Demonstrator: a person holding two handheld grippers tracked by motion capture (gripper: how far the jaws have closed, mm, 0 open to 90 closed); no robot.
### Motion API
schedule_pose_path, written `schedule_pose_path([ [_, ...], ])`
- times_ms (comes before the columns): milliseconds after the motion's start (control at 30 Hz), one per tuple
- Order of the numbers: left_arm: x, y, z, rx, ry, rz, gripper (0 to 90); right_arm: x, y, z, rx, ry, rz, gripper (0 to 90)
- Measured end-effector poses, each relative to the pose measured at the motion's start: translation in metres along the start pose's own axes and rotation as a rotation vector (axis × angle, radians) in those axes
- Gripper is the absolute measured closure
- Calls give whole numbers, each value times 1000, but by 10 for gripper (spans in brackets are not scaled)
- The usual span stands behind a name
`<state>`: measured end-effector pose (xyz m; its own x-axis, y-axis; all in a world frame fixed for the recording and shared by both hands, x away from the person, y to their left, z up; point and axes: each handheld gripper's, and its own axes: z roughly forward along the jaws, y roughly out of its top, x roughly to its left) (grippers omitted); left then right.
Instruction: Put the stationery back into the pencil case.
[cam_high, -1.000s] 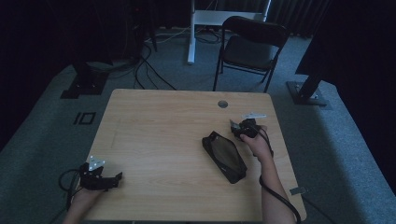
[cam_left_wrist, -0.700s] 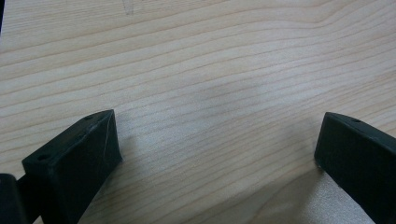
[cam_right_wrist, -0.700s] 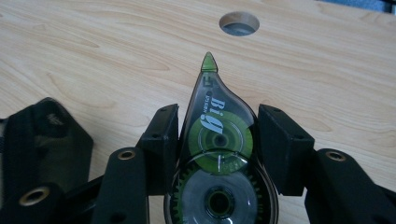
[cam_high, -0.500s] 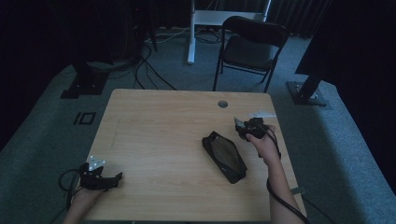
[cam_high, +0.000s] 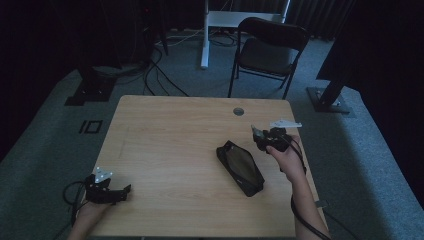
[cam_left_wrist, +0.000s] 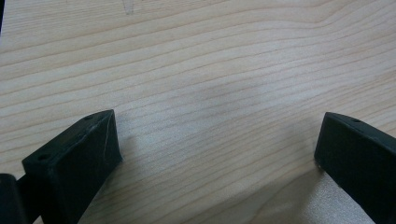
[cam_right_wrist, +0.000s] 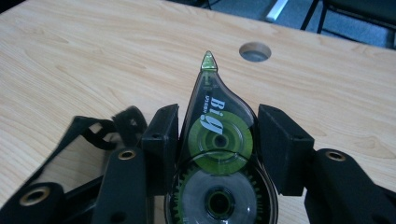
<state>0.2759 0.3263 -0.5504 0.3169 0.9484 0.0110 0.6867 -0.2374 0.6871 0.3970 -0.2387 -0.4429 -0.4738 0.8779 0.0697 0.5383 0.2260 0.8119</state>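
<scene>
The right tool (cam_right_wrist: 217, 140) was clamped on a correction tape dispenser (cam_right_wrist: 217, 154), one jaw against each flat edge of its clear, teardrop-shaped body. Green reels showed inside, and the applicator tip pointed away from the hand, toward the round cable hole (cam_right_wrist: 254, 51) in the surface (cam_right_wrist: 70, 60).

Against the earlier high views, the right tool (cam_high: 266, 138) had lifted and drawn away from the black pencil case (cam_high: 240, 167), toward the far right corner of the surface (cam_high: 165, 140); it had previously sat close against the case's far end. The case itself lay where it had been, flat and at a slant, just left of the right hand. Whether it was zipped could not be told in the dim light.

The left tool (cam_high: 107, 190) had not shifted: it rested well to the left of the case, near the front left corner, jaws wide apart with bare wood between them, as the left gripper view confirmed (cam_left_wrist: 215, 154).

Judgement: the dispenser appeared to have been taken out of, or from beside, the case, and the carry was under way. A set-down spot clear of the case was the likely next requirement.
</scene>
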Motion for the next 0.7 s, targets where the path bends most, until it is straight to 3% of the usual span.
schedule_pose_path([
  [100, 0, 0, 0, 0, 0, 0, 1, 6, -2, -8, -13, 22, 9, 498],
  [333, 0, 0, 0, 0, 0, 0, 1, 22, -8, -20, -8, 28, -23, 499],
  [700, 0, 0, 0, 0, 0, 0, 1, 45, -19, -24, 21, 61, -39, 499],
])
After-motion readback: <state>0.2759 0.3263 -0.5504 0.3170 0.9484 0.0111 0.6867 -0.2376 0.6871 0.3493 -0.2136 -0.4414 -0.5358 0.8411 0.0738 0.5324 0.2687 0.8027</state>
